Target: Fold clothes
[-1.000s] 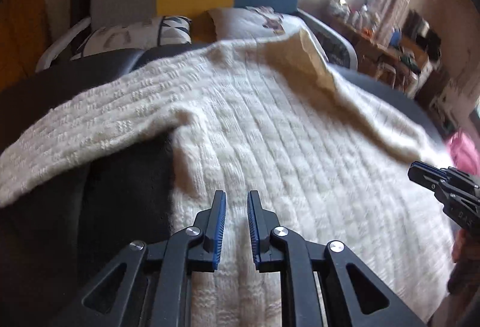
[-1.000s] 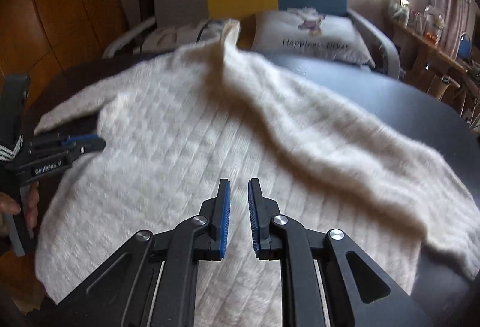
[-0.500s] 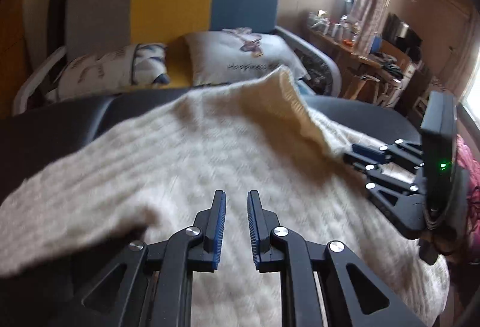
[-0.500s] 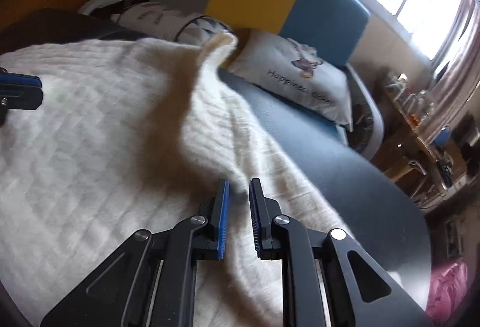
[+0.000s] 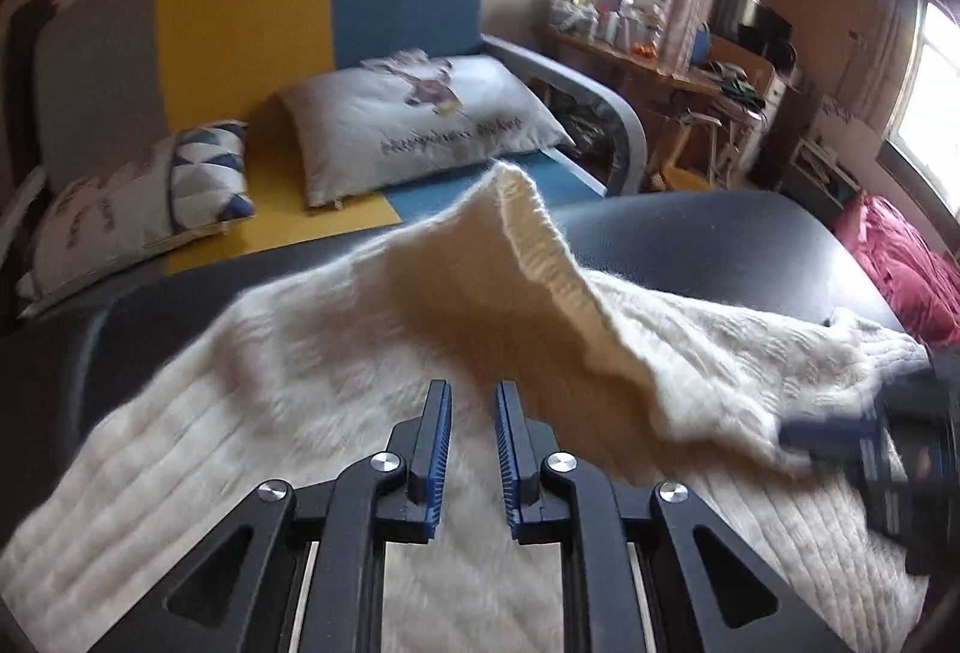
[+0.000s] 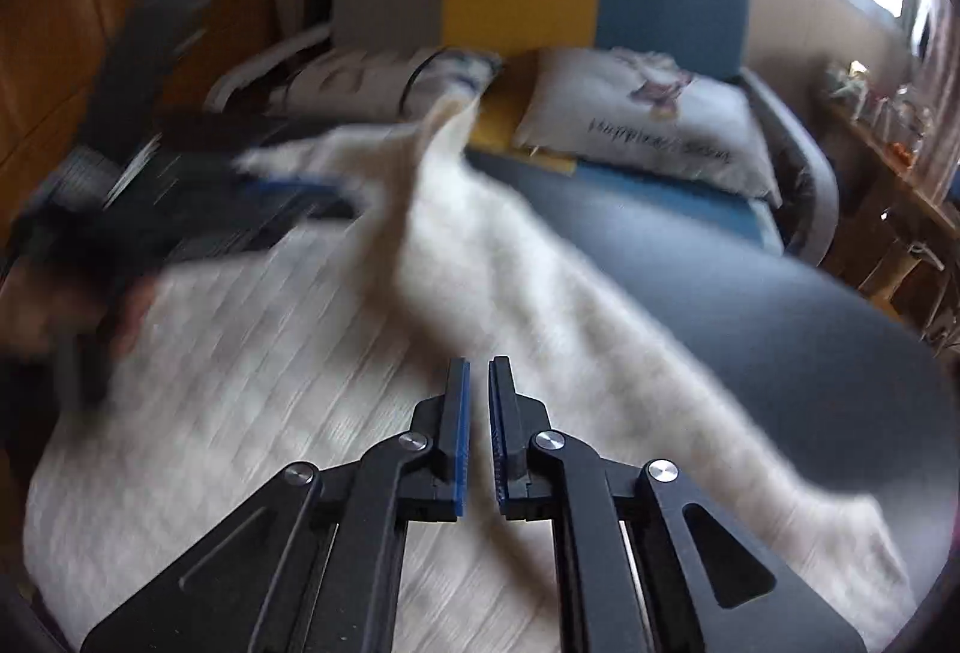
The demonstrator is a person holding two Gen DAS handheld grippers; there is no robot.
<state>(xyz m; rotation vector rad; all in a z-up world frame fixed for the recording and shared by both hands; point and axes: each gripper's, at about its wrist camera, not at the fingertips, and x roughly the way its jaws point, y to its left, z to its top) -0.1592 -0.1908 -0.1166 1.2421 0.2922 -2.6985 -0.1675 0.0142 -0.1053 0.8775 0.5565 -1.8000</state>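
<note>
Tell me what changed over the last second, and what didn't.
The right gripper narrowed its jaws to a thin gap. Both grippers swung: the left gripper now faces the sweater's raised fold. Neither took hold of anything. The sweater stays spread on the dark table, its fold still standing.

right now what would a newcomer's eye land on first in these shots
First, the cream knit sweater spread over the dark table, one edge standing up in a peak at the middle. Behind it, the grey, yellow and blue sofa with its printed pillow. Both black claws, left claw and right claw, hover over the knit, empty.
</note>
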